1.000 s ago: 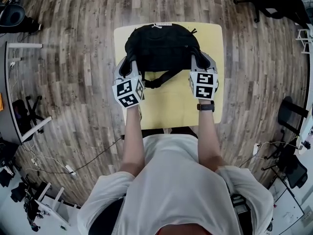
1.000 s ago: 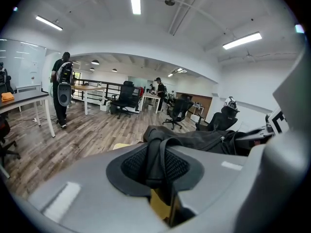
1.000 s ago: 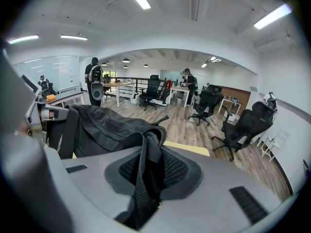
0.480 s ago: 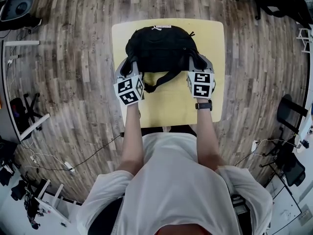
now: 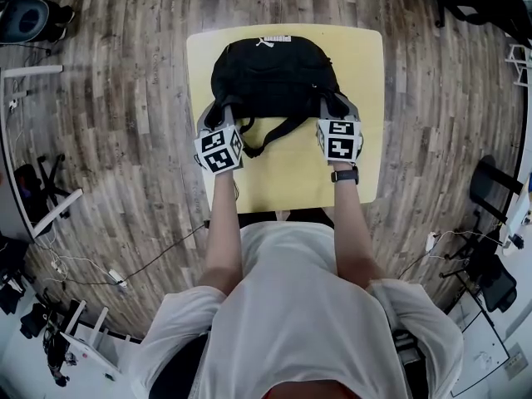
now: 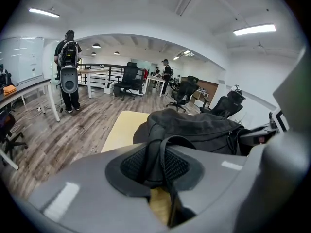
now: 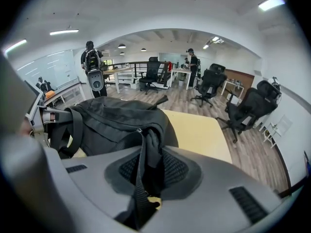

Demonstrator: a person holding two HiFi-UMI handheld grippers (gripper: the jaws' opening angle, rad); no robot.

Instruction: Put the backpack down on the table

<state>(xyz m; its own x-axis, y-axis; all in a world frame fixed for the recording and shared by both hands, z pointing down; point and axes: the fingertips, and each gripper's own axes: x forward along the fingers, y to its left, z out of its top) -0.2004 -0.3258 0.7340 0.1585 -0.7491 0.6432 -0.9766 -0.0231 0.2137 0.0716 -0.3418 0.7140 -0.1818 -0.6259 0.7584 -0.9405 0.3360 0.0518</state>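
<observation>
The left claw (image 5: 213,113) and right claw (image 5: 336,108) each clamp a strap of the black backpack (image 5: 274,73) over the yellow surface (image 5: 291,177), their tips buried in its fabric.

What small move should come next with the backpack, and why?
Probably open both jaws and let go: the left gripper and right gripper are each shut on the backpack, which seems to rest on the yellow table.

Open-plan office around me: swivel chairs (image 7: 209,84), desks (image 6: 29,87), ceiling strip lights (image 6: 253,30), wood-plank floor (image 5: 125,98).
</observation>
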